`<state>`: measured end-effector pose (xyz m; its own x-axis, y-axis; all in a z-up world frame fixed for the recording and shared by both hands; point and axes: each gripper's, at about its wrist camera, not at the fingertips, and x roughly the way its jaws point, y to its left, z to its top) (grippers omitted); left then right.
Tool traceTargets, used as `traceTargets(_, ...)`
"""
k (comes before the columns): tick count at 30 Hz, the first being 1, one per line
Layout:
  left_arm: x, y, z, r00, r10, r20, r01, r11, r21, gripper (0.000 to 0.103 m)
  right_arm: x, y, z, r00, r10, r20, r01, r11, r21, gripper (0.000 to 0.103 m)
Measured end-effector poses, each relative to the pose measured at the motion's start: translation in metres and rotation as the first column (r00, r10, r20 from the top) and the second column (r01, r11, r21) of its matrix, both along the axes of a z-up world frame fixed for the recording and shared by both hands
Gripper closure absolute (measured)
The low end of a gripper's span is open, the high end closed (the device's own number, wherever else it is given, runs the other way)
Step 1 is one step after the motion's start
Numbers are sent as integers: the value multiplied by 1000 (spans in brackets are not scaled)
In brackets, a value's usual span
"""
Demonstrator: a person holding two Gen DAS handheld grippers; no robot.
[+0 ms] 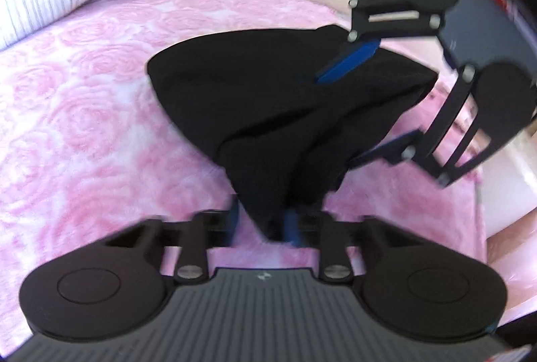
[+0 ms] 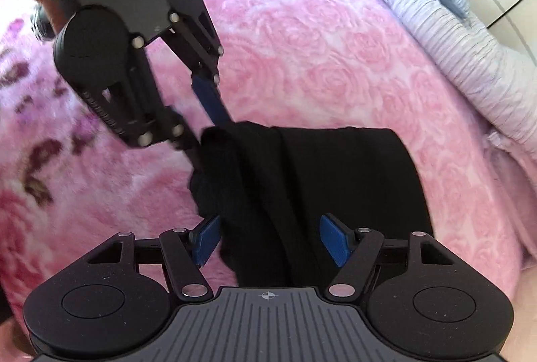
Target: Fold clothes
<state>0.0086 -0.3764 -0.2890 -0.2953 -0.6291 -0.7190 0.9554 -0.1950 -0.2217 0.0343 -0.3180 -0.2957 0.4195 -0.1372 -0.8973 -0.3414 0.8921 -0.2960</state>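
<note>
Left gripper (image 1: 265,221) jaws clenched on black garment (image 1: 285,113), right gripper (image 2: 272,237) jaws released astride it, pink blanket (image 1: 84,93) beneath.

Lighting: bright, even daylight across my pink bedspread (image 1: 84,100), no hard shadows. Glare: cream surface beyond it washed out in my left view. Exposure: black garment (image 1: 268,100) reads near solid, folds barely visible. Blur: motion smear on my left gripper (image 1: 265,224) and right gripper (image 1: 369,103). Distortion: strong fisheye bending, dark corners.
</note>
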Motion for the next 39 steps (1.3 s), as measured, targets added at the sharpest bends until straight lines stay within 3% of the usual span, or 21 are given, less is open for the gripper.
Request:
traceTargets(1,-3,4,3,1000,6,6,-6,1000,-2,96,-3,1,-1,1000,-3,1,3,1000,-4,34)
traceTargets(2,-8,11,7,1000,14,15,-14,1000,-5,97,-5,3,-1,1000,-5,2,5,1000,-9,46)
traceTargets(3,-12,18,9,999,19,26,-19,1000,-1,98,-8,4,-2,1000,-8,3,8,1000,-13,65)
traceTargets(5,-20,33,10,998,23,51,-24,999,29,103,-13,7,-3,1000,-13,4,13,1000,-22,68)
traceTargets(7,-28,46,9,996,12,88,-18,998,65,103,-18,9,-5,1000,-18,6,19,999,-30,68)
traceTargets(9,-34,53,13,989,22,143,-30,998,55,101,-23,12,-6,1000,-27,10,28,999,-40,68)
traceTargets(11,-37,51,18,985,60,162,-66,997,31,73,-27,13,-6,998,-57,28,59,996,-60,68)
traceTargets(12,-39,47,19,982,74,173,-77,997,11,51,-30,13,-6,997,-72,37,74,995,-70,62)
traceTargets(13,-41,44,20,979,88,183,-88,996,-10,43,-32,13,-6,995,-87,46,91,993,-82,57)
traceTargets(15,-46,35,21,972,112,205,-105,994,-44,42,-38,10,-9,992,-113,56,119,987,-113,42)
traceTargets(17,-51,19,15,966,107,237,-98,994,-48,44,-43,4,-11,991,-122,49,127,983,-130,42)
traceTargets(18,-54,10,10,959,99,265,-92,995,-40,55,-45,2,-12,991,-126,45,131,981,-142,42)
traceTargets(19,-53,6,7,955,109,275,-103,994,-37,76,-48,-1,-15,991,-129,40,134,977,-164,42)
traceTargets(20,-50,5,7,955,132,268,-126,991,-39,82,-51,-5,-18,990,-137,33,141,972,-186,42)
traceTargets(24,-39,23,13,942,197,273,-195,980,-35,95,-65,-32,-33,974,-227,8,221,938,-266,42)
traceTargets(27,-39,46,12,944,163,287,-178,984,28,103,-79,-45,-36,949,-315,-1,303,913,-273,42)
traceTargets(30,-35,62,18,945,135,298,-160,985,63,103,-94,-49,-32,932,-363,-11,349,903,-250,42)
traceTargets(32,-29,64,26,941,147,305,-169,984,49,97,-99,-44,-26,937,-350,-14,336,908,-251,42)
traceTargets(34,-25,57,35,933,152,327,-160,987,-1,69,-97,-42,-30,949,-315,-16,299,914,-274,42)
traceTargets(37,-31,37,33,926,52,373,-36,998,-50,58,-93,-38,-35,965,-260,-19,242,920,-307,42)
traceTargets(39,-38,24,25,909,-26,415,56,997,-61,57,-91,-36,-39,974,-224,-23,204,922,-329,42)
